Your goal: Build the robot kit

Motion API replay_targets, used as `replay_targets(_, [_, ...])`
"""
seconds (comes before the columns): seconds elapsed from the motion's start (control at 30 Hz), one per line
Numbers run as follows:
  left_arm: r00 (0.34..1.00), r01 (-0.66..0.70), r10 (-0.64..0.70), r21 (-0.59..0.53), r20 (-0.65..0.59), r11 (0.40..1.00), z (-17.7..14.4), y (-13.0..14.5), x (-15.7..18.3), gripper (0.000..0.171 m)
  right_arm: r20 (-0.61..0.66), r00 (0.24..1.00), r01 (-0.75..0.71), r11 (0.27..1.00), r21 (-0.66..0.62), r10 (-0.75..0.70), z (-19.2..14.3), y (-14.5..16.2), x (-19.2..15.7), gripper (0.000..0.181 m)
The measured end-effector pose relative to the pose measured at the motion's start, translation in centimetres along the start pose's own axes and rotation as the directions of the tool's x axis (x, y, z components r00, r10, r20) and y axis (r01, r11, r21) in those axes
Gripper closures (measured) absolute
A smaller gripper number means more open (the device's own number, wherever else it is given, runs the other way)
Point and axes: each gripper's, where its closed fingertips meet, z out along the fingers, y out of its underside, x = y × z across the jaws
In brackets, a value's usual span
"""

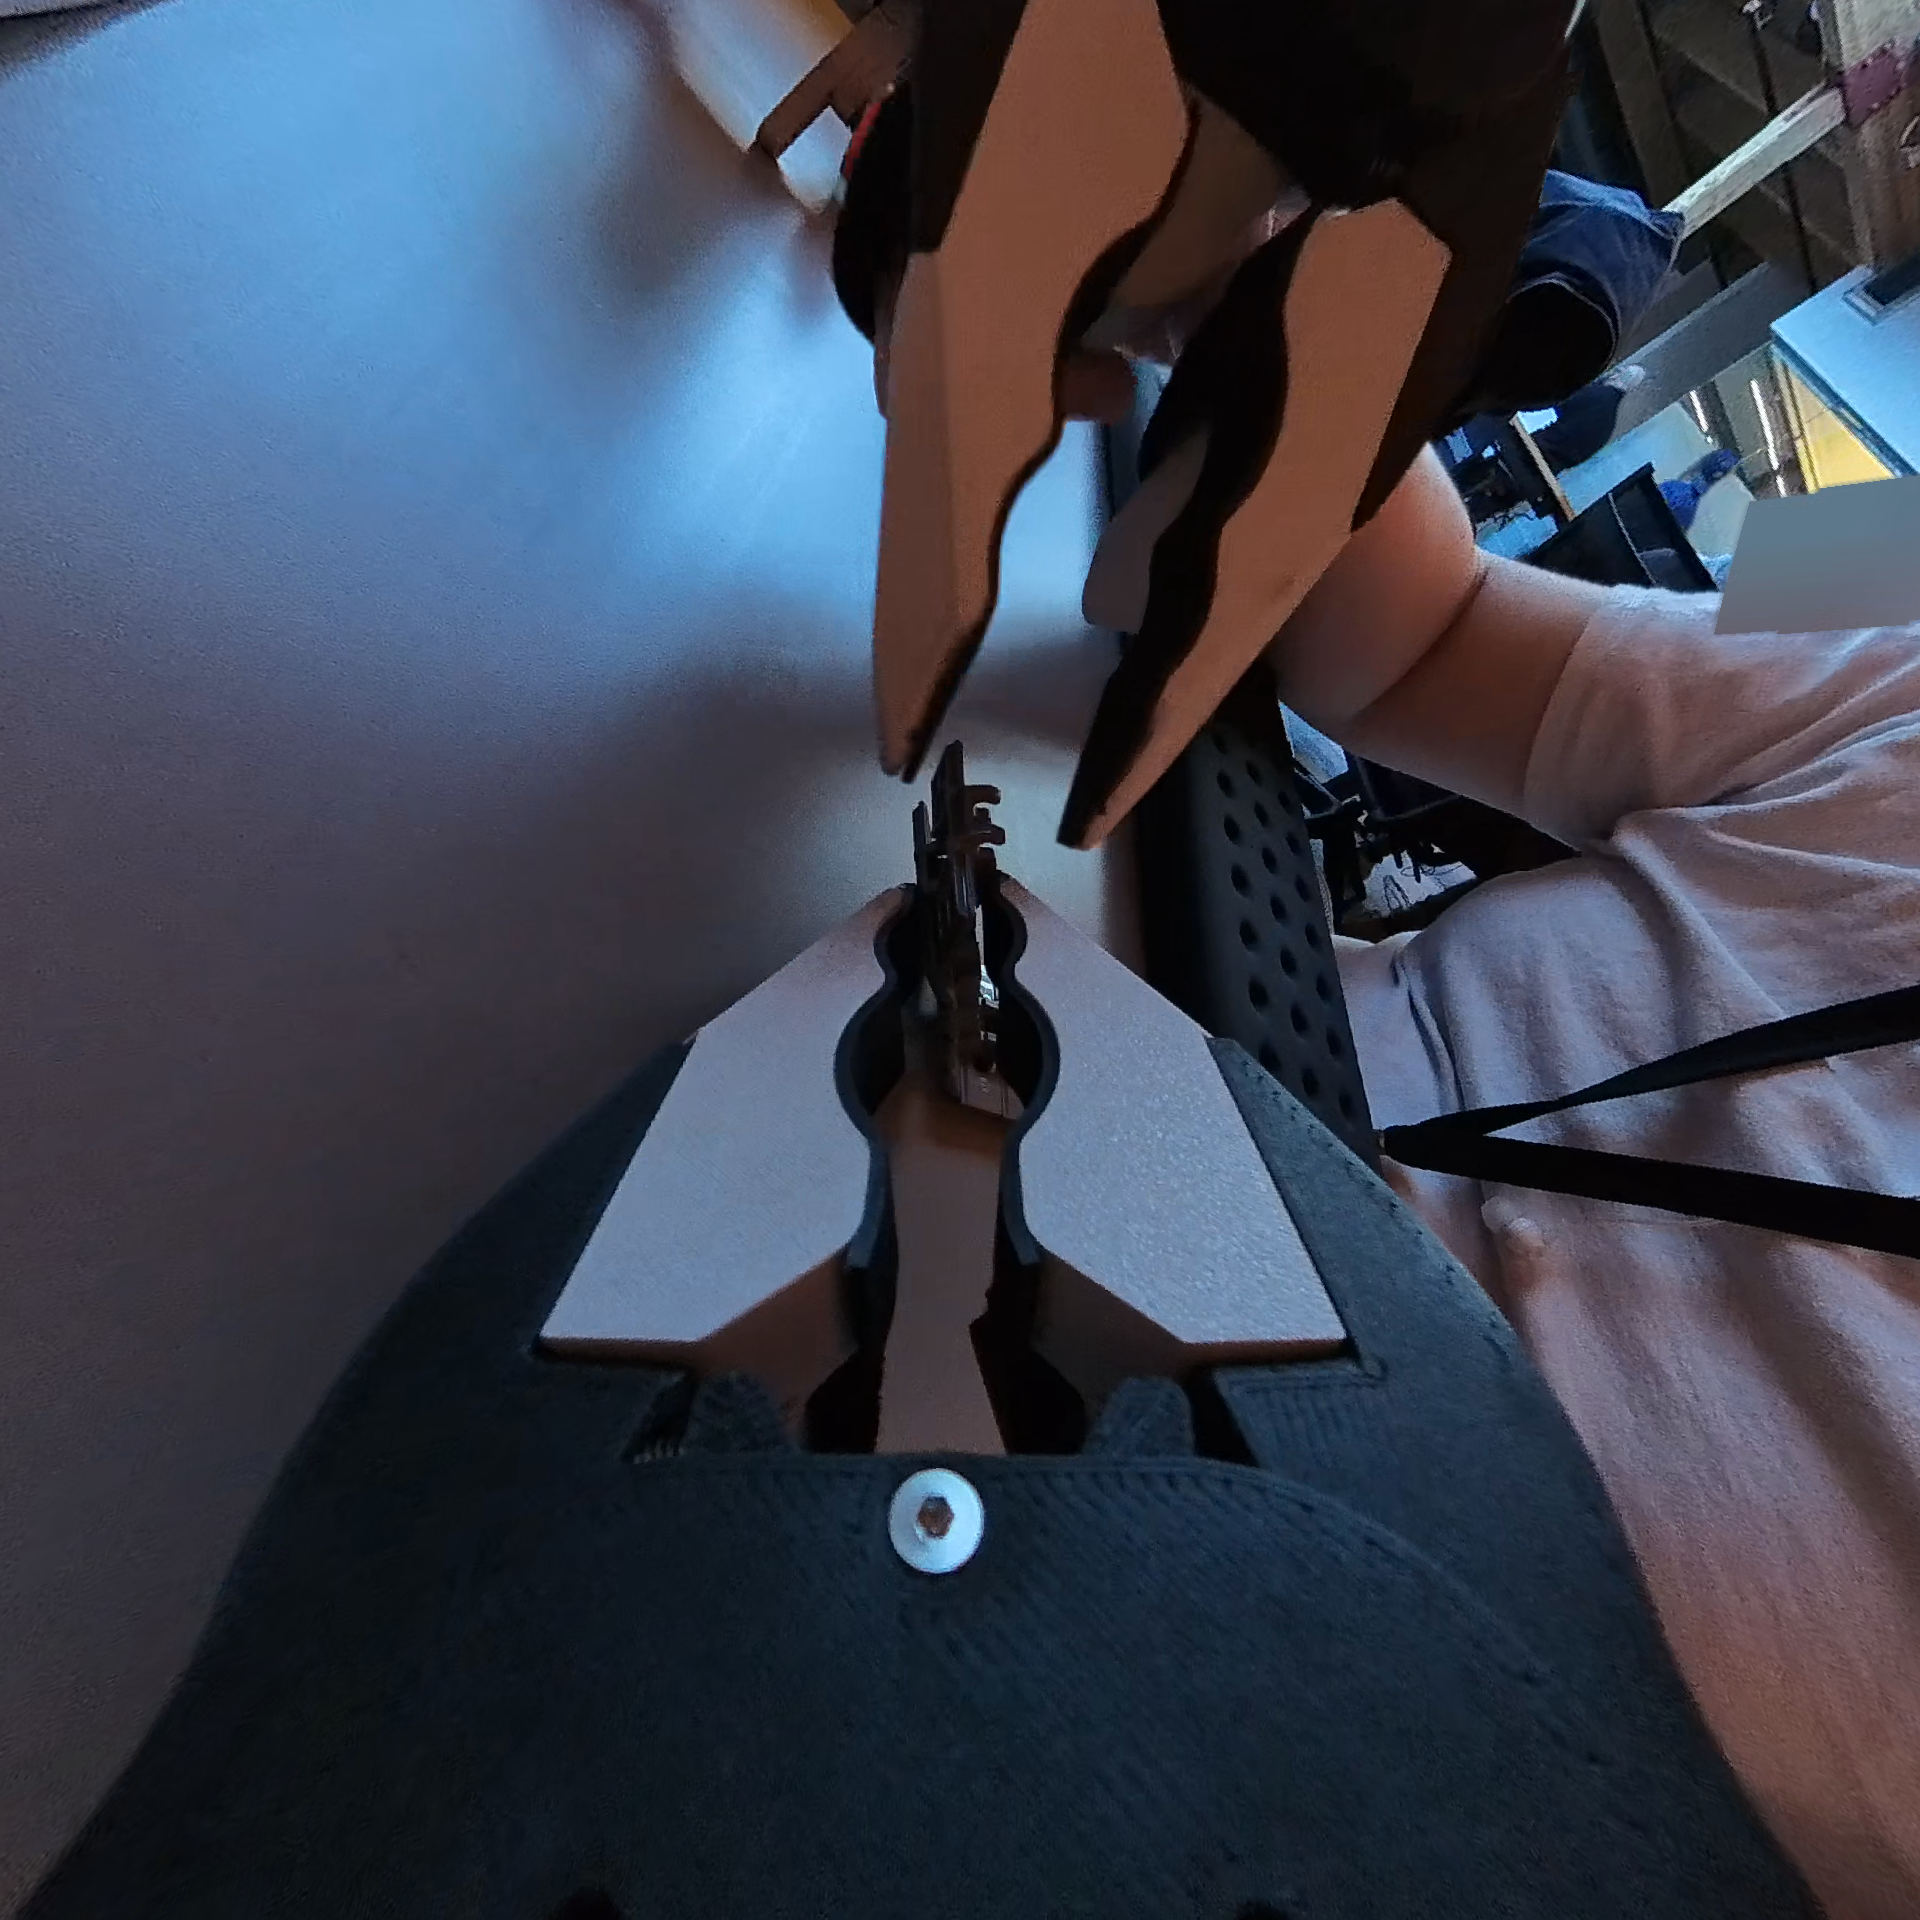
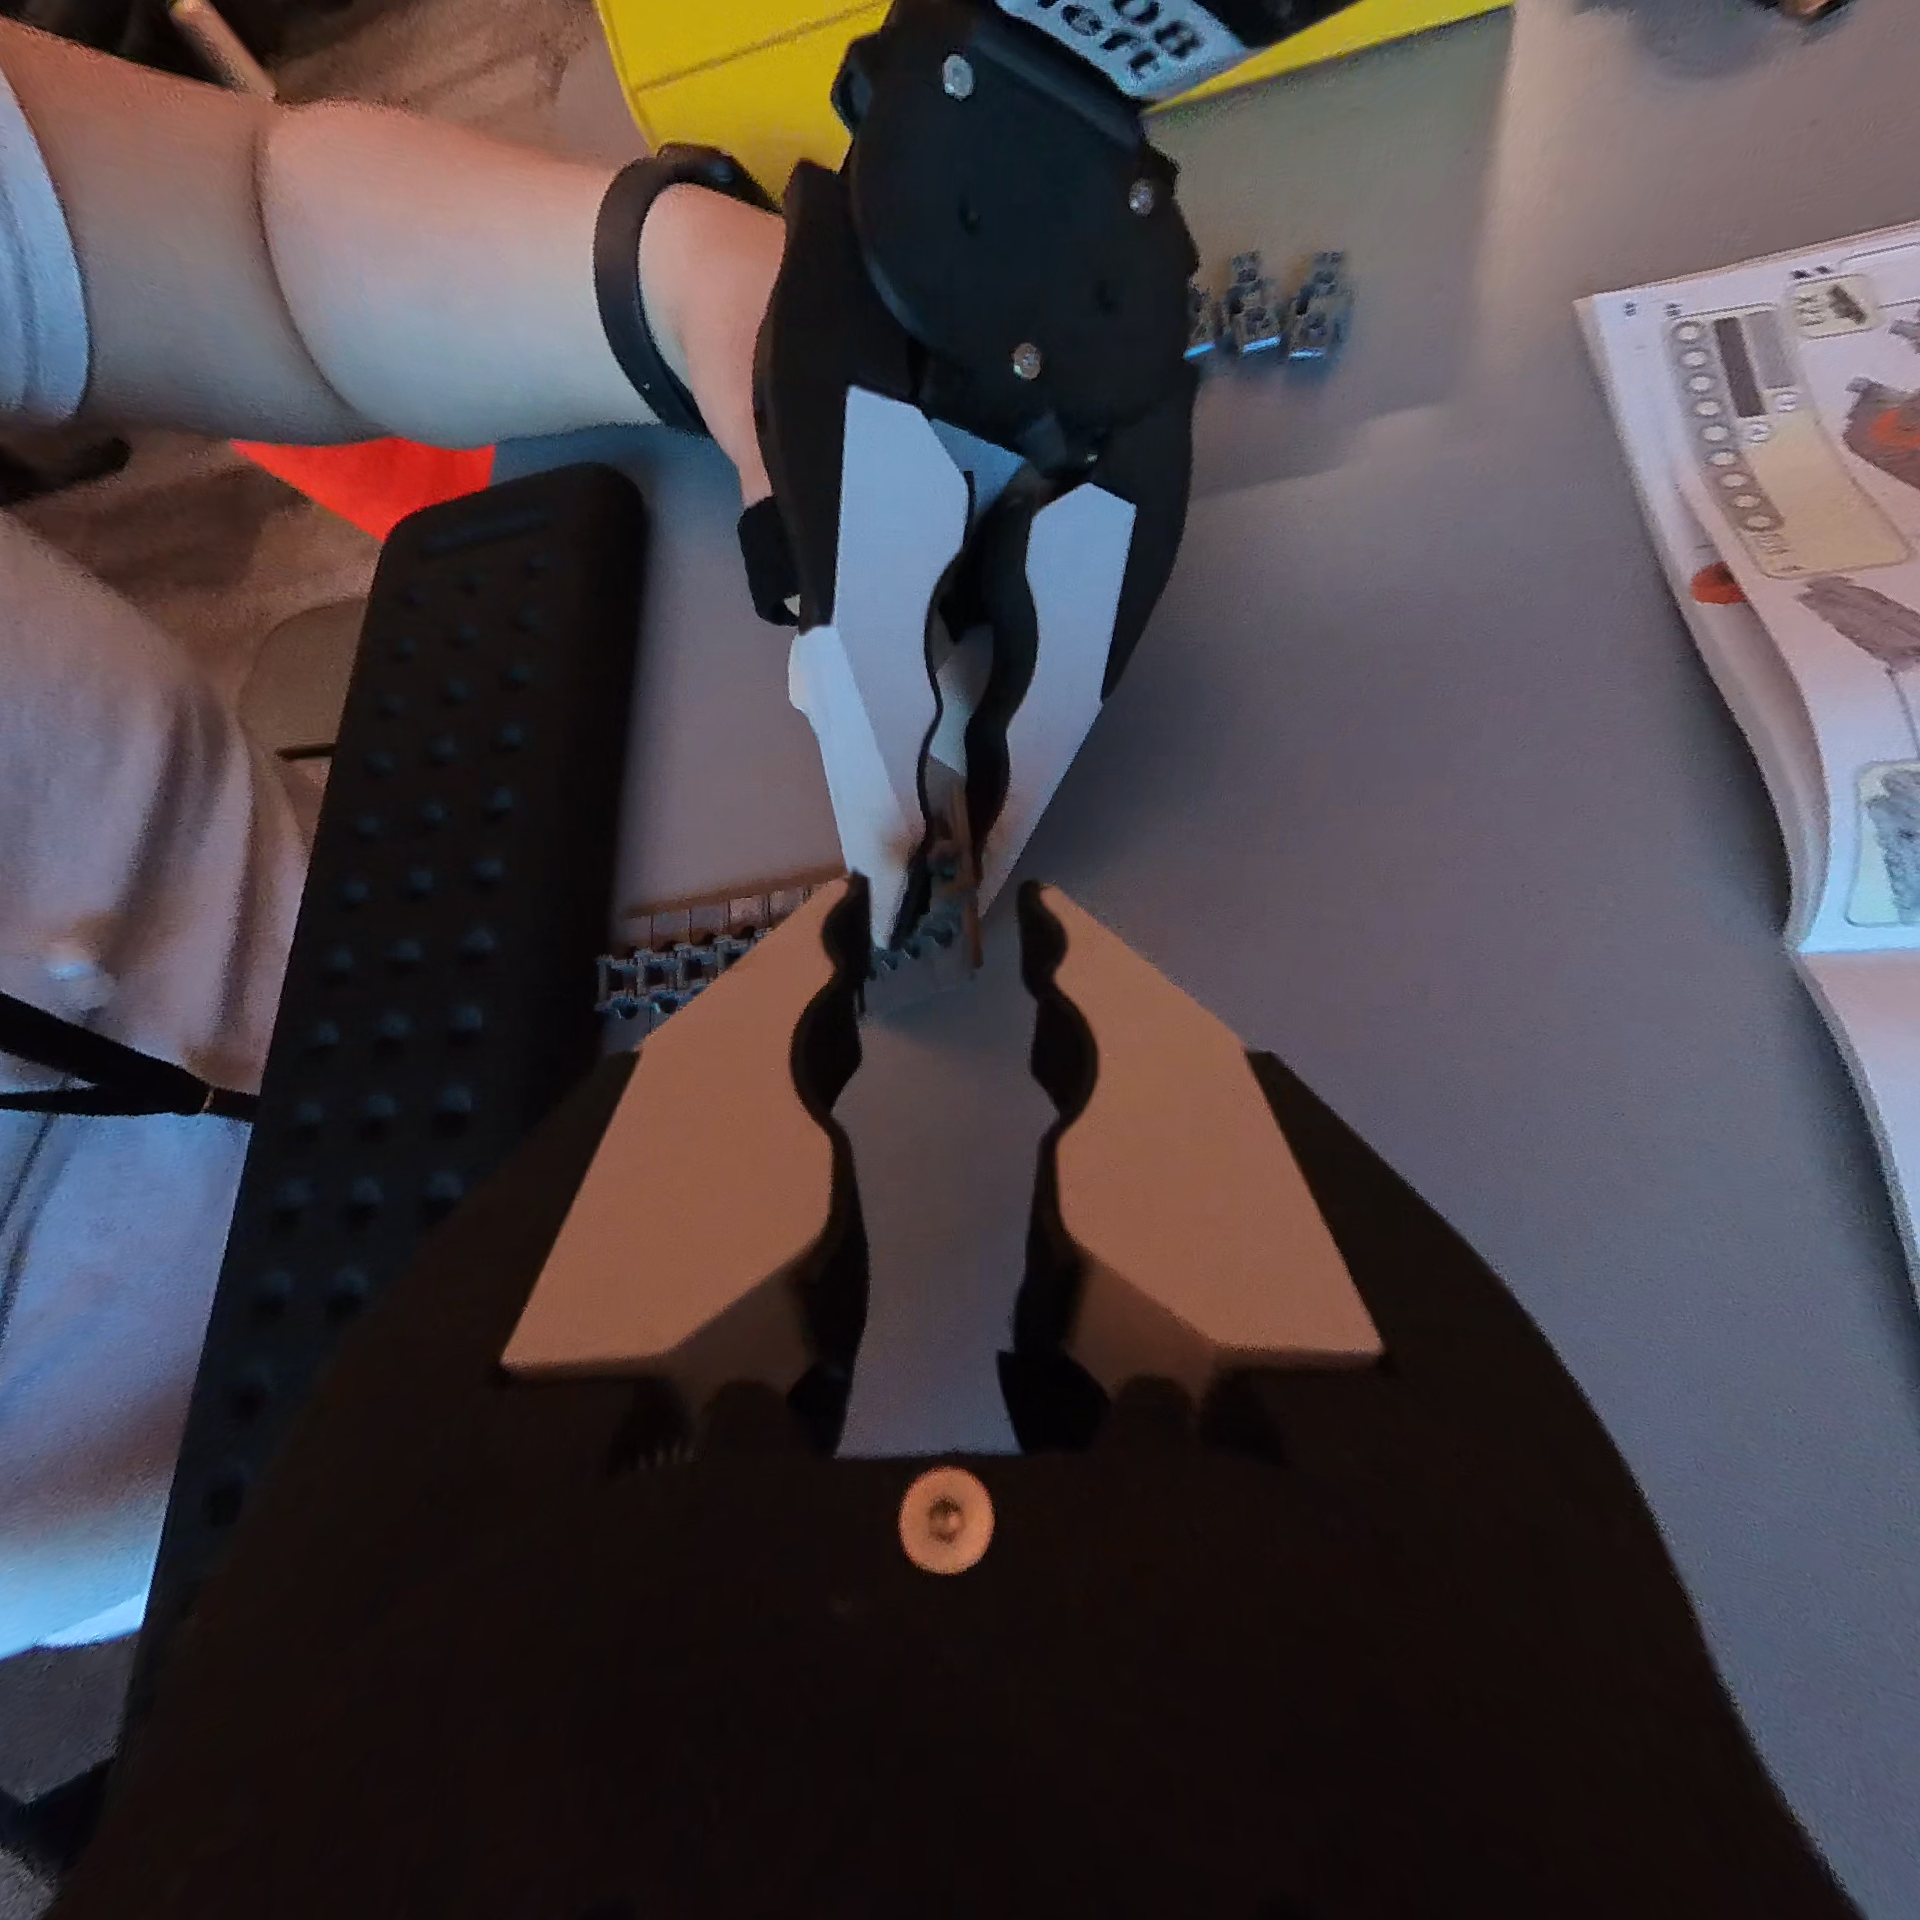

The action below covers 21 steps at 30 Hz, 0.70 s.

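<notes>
My left gripper (image 1: 948, 896) is shut on a small dark grey brick assembly (image 1: 951, 831) with a brown part, which sticks out past its tips. My right gripper (image 1: 992, 800) comes in from above, open, with one fingertip (image 1: 906, 753) almost touching the assembly's top. In the right wrist view my right gripper (image 2: 943, 899) is open and empty, its tips either side of the held assembly (image 2: 958, 868). The left gripper (image 2: 935, 920) points down at it, just above the grey table (image 2: 1403, 883).
A chain of grey track links (image 2: 675, 971) lies on the table beside a black studded strip (image 2: 447, 883). An open instruction booklet (image 2: 1766, 582) lies at the right. Several small grey pieces (image 2: 1273, 312) and a yellow box (image 2: 748, 73) lie farther back. A person's arm (image 2: 416, 281) reaches in from the left. Only a small space, under 4 cm, lies between the two pairs of fingers.
</notes>
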Motion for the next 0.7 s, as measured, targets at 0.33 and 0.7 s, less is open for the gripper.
replay_targets(0.33, [1.000, -0.008, 0.008, -0.003, -0.001, 1.000, 0.00, 0.01, 0.02, 0.162, 0.054, 0.998, 0.024, 0.994, -0.106, -0.019, 0.80, 0.27, 0.01, 0.174])
replay_targets(0.7, [0.987, -0.118, 0.122, -0.048, 0.101, 0.992, 0.40, 0.59, -0.34, 0.154, 0.021, 0.999, 0.027, 0.998, -0.065, -0.025, 0.91, 0.50, 0.24, 0.175])
